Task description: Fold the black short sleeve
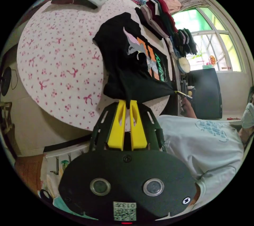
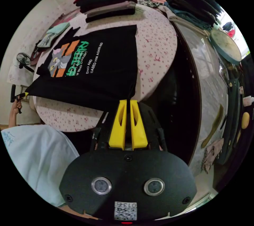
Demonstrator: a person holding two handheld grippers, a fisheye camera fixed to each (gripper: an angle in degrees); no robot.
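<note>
Jaws of the left gripper (image 1: 127, 101) are pressed together on one bottom corner of the black short sleeve (image 1: 127, 59), and the right gripper (image 2: 128, 101) likewise clamps the other corner, the hem stretched taut between them. The shirt's upper part lies print-up on the bed sheet (image 1: 58, 62), white with pink bows. Folded clothes stacks (image 2: 108, 1) sit at the far edge, beyond the collar. A person's pale shirt (image 1: 209, 144) shows beside the bed.

- Your daylight comes from the window (image 1: 211, 51), which is blown out with glare.
- Fisheye bends your edges; the corners are black.
- The focus is sharp at centre.
</note>
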